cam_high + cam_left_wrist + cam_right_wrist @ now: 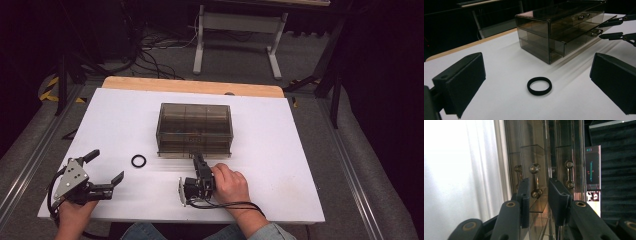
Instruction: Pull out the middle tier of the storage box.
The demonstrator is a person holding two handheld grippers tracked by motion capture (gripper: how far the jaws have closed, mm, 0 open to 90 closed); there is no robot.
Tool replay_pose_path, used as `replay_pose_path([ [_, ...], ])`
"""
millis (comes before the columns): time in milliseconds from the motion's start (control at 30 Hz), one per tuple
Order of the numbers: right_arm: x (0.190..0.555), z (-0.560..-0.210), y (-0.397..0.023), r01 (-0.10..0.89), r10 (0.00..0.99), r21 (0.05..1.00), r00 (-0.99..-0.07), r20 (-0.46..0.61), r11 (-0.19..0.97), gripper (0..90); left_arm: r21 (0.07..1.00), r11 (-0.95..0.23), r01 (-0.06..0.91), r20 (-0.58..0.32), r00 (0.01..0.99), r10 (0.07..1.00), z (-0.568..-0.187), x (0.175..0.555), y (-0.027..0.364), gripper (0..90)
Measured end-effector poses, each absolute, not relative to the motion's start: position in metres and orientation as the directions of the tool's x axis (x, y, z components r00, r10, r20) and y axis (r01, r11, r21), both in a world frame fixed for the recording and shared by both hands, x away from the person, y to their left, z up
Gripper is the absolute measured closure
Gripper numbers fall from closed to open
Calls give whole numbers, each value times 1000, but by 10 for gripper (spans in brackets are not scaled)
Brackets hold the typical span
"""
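At the centre of the high view the smoky two-drawer box (195,129) sits on the white desk (280,165) with its fronts toward the person, so the handles can be reached; the right hand-held gripper (198,159) lies on its side against the lower front, turned so its jaws straddle the bar of the lower drawer handle (535,180), seen mid-frame in the right gripper view; the jaws stand slightly apart on either side of the bar, not pressing on it; the lower drawer looks drawn out a little; the left hand-held gripper (107,170), lower left of the high view, rests spread wide, aimed at the black ring (539,85) lying flat in front of it, probably to lift it into the drawer.
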State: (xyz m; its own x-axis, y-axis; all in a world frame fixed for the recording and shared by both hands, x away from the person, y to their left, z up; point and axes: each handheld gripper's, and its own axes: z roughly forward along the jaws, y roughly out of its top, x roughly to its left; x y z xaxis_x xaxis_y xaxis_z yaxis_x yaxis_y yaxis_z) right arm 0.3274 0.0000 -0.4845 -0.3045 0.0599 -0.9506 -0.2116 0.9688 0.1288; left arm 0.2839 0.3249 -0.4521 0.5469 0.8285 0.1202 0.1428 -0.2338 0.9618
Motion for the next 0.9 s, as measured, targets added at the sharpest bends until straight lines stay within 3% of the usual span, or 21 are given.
replay_pose_path([
  [400, 321, -472, -7, -248, 132, 230, -360, -924, 941, 668, 962, -234, 143, 121, 546, 829, -452, 284, 325, 9],
  [600, 320, -469, -7, -276, 120, 227, -357, -926, 934, 656, 962, -235, 142, 122, 546, 829, -452, 284, 325, 9],
  [900, 321, -455, -15, -276, 202, 338, -425, -883, 900, 634, 962, -234, 143, 120, 546, 829, -452, 284, 324, 9],
])
